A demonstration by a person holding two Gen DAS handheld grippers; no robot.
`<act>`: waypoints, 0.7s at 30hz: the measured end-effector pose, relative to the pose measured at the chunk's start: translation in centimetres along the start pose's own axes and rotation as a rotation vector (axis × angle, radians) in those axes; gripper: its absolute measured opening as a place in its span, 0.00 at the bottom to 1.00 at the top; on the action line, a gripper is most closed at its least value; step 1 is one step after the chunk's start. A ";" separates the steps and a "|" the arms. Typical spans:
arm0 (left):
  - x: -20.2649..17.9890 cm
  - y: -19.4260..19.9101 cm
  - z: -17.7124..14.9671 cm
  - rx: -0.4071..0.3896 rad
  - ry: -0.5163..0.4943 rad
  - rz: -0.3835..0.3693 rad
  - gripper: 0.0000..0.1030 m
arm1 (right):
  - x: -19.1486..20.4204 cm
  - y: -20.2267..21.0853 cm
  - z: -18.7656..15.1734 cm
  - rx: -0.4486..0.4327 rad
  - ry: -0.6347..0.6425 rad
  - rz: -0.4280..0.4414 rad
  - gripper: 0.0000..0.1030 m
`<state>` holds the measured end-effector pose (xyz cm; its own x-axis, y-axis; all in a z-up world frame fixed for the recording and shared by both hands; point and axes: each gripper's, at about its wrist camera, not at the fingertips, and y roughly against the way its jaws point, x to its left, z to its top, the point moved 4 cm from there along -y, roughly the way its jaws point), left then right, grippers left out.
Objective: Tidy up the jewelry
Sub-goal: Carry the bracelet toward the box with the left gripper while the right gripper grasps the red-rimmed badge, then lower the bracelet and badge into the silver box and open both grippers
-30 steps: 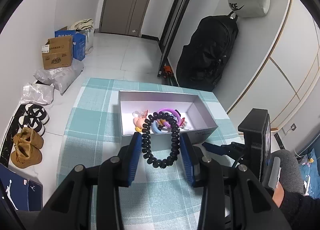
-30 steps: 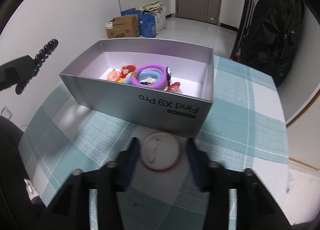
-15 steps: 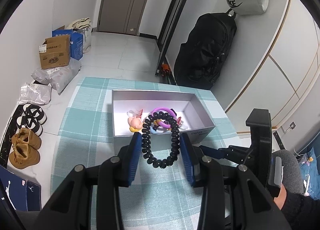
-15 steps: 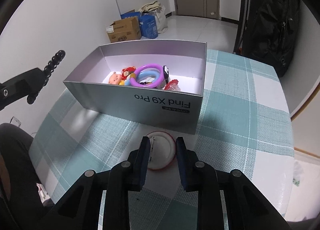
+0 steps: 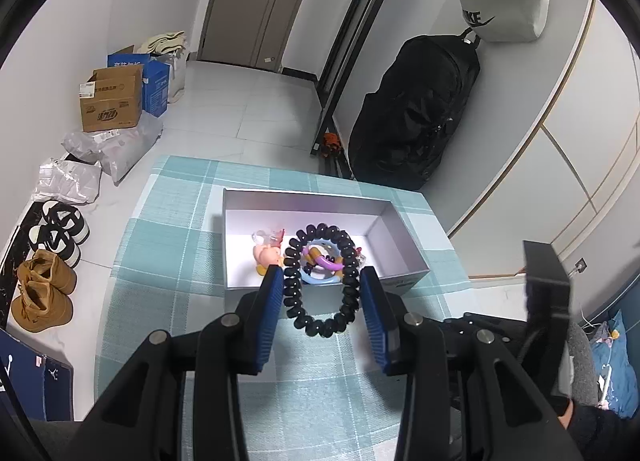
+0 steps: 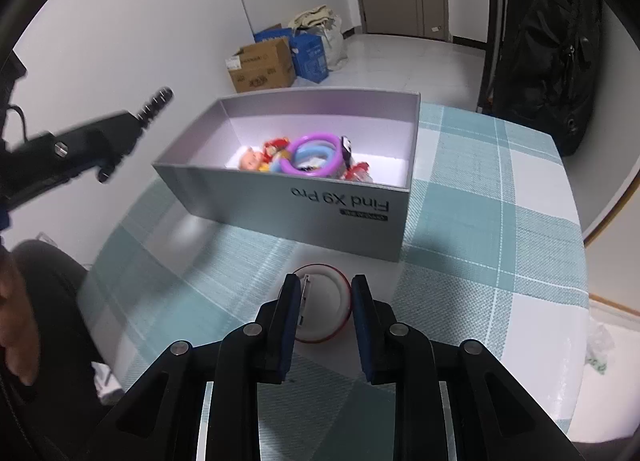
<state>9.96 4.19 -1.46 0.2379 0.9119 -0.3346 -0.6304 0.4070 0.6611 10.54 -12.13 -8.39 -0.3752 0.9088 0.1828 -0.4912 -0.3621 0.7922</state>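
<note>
My left gripper is shut on a black bead bracelet and holds it in the air in front of the grey open box. The box holds a purple ring, a small doll and other trinkets. From the right wrist view the left gripper shows at the left, above the box's left end. My right gripper is shut on a round white case with a red rim, lifted above the checked tablecloth in front of the box.
The box sits mid-table, its printed side facing the right gripper. The table edge runs close on the right. A black bag leans on the far wall; shoes and cardboard boxes lie on the floor at left.
My right gripper has closed on the round case and lifted it off the cloth. My left gripper has risen with the bracelet and moved towards the box.
</note>
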 end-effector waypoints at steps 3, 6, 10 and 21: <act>0.3 -0.1 0.3 -0.001 0.008 0.004 0.32 | 0.3 1.1 0.5 -0.037 -0.017 0.050 0.24; 0.4 -0.4 0.5 -0.001 0.013 0.005 0.32 | 0.7 2.2 1.1 -0.074 -0.025 0.093 0.24; 0.6 -0.9 0.8 0.006 0.028 0.002 0.32 | 0.7 3.3 1.9 -0.117 -0.057 0.150 0.24; 0.3 -2.8 2.2 0.018 0.022 -0.002 0.32 | -0.7 4.0 5.8 -0.196 -0.118 0.213 0.24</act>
<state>13.36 3.45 -1.94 0.2227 0.9097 -0.3507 -0.6164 0.4100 0.6722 13.39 -12.99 -1.96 -0.3979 0.8216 0.4083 -0.5574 -0.5700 0.6037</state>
